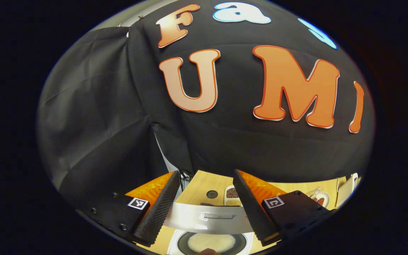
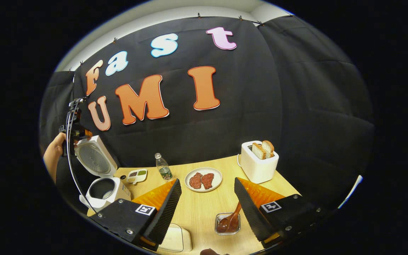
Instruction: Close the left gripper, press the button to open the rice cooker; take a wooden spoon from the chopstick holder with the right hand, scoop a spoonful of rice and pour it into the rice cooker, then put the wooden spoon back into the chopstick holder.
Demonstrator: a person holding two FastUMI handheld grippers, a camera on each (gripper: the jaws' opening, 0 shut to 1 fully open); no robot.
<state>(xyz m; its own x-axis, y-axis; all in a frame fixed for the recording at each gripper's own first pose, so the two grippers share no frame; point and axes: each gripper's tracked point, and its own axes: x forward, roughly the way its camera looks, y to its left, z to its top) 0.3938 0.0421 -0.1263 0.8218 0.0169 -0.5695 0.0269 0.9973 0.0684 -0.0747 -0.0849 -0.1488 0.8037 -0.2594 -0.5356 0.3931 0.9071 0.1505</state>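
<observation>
Left gripper [image 1: 207, 209] open above lidless-open rice cooker [image 1: 209, 242].

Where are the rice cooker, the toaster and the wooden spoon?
Rice cooker [image 2: 113, 193]: right gripper view, its white body.
Toaster [image 2: 257, 168]: right gripper view, its front wall.
Wooden spoon [image 2: 224, 224]: right gripper view, its bowl, in a small clear dish.

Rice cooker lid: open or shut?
Open. In the right gripper view the lid stands tilted up behind the rice cooker, its inner plate facing out and the pot exposed.
</observation>
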